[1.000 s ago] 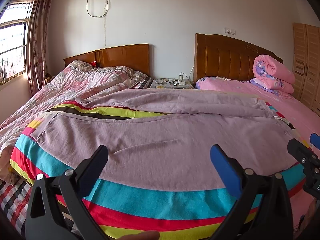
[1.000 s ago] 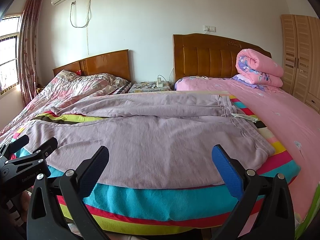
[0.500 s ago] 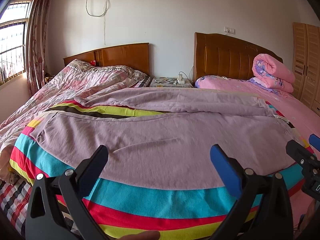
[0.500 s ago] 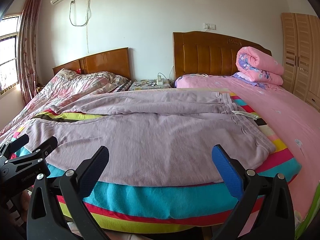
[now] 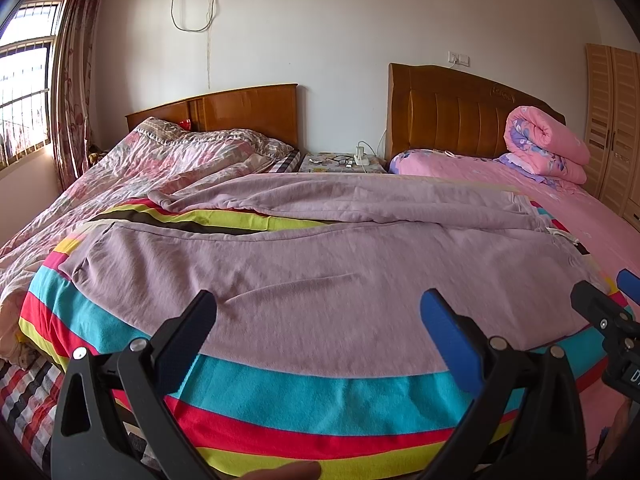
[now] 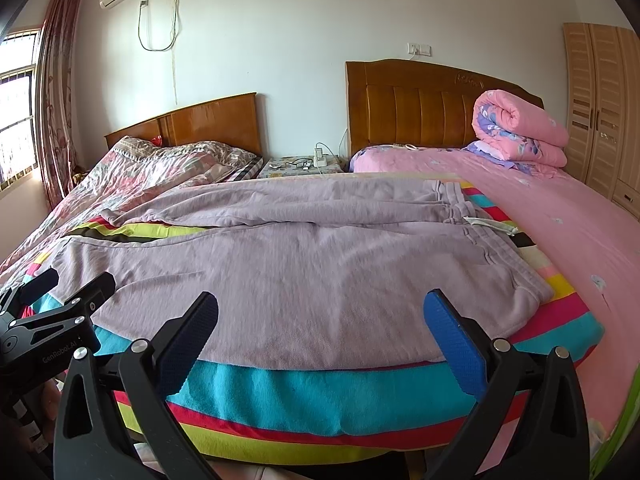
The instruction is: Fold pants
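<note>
Mauve pants [image 5: 320, 272] lie spread flat on a striped blanket [image 5: 304, 396], waistband at the right [image 6: 472, 216], legs running left. The near leg lies close to me, the far leg [image 6: 280, 204] behind it. My left gripper [image 5: 320, 324] is open and empty, hovering over the near edge of the pants. My right gripper [image 6: 320, 324] is open and empty, above the near edge toward the waist end. Each gripper shows at the edge of the other's view: the right one in the left wrist view [image 5: 612, 316], the left one in the right wrist view [image 6: 52, 312].
Two beds stand side by side with wooden headboards [image 6: 420, 108]. A rolled pink quilt [image 6: 520, 132] lies at the back right. A small nightstand [image 6: 300, 166] with a charger stands between the beds. A wardrobe [image 6: 604, 108] is at the right, a window [image 5: 24, 92] at the left.
Both grippers have edged slightly forward and upward over the bed. The pants have not moved and both grippers stay open.
</note>
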Demonstrator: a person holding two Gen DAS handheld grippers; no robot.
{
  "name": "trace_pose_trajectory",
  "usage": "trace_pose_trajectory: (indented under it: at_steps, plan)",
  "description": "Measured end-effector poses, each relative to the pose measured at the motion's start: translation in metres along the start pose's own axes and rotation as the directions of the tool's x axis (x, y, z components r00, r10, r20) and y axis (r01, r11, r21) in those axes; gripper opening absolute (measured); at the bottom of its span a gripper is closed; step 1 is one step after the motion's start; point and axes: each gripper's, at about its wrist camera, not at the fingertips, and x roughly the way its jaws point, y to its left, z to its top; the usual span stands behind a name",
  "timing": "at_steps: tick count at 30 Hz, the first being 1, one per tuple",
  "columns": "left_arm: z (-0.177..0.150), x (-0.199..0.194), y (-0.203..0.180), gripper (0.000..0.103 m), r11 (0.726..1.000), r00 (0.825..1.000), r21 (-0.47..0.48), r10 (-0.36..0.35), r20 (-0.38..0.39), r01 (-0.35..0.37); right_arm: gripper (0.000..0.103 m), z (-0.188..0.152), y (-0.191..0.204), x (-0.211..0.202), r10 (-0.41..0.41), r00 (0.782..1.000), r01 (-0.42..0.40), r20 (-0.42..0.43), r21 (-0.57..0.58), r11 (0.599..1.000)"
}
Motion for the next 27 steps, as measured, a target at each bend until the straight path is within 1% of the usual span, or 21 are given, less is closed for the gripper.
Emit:
trace_pose_trajectory:
  at_steps: [19,24,27]
  plan:
    - [-0.001,0.001,0.000,0.102,1.000,1.000,0.000,-0.001,-0.003,0.001,0.099,-0.002,-0.001,0.001,0.002,1.000,-0.002,-0.006,0.002,1.000]
    - [-0.002,0.001,0.000,0.102,1.000,1.000,-0.001,-0.005,-0.007,0.005,0.099,-0.006,0.000,0.005,0.017,1.000,-0.016,-0.024,0.001,1.000]
    - [-0.003,0.009,0.000,0.102,1.000,0.999,0.004,-0.023,-0.035,0.023,0.099,-0.004,-0.003,0.014,0.027,0.998,-0.028,-0.053,-0.008,1.000]
